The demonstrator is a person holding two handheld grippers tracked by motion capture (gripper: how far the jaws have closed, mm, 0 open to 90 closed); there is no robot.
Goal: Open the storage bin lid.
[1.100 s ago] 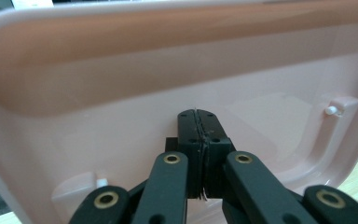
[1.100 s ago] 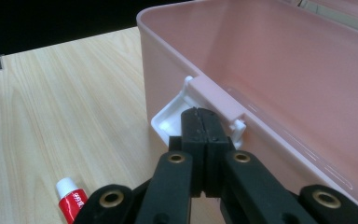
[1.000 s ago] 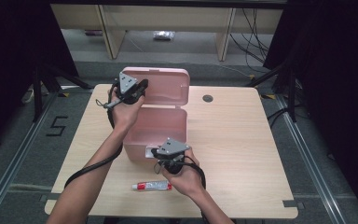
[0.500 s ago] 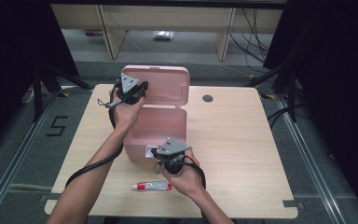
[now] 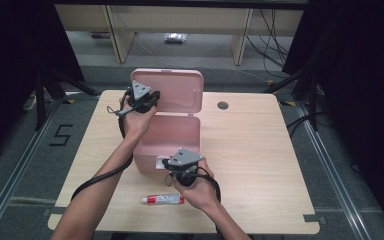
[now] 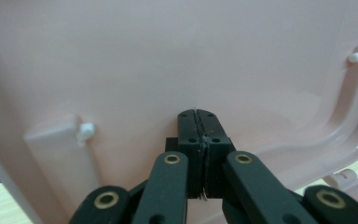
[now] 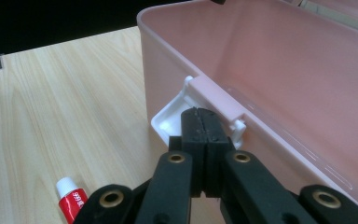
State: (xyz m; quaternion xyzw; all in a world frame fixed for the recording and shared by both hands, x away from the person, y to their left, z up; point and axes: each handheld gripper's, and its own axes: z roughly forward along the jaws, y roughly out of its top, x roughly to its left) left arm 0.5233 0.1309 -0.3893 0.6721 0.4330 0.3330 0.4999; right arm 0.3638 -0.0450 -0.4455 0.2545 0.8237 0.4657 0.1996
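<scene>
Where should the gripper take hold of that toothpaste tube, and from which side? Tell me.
Grip the toothpaste tube across the middle of its body, coming straight down from above. It lies flat on the table with its length running left to right, so the jaws should straddle its narrow width. The right gripper, shut at the pink box latch, is nearest and would probably need to open first.

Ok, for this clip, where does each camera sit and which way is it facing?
High view: above the person's side, looking forward and down on the table; both forearms, left gripper, right gripper.
Left gripper view: on the left gripper, facing the inside of the raised lid; shut jaws.
Right gripper view: on the right gripper, facing the box front at its white latch; shut jaws.
Shared: high and right gripper views both show the toothpaste tube.
</scene>
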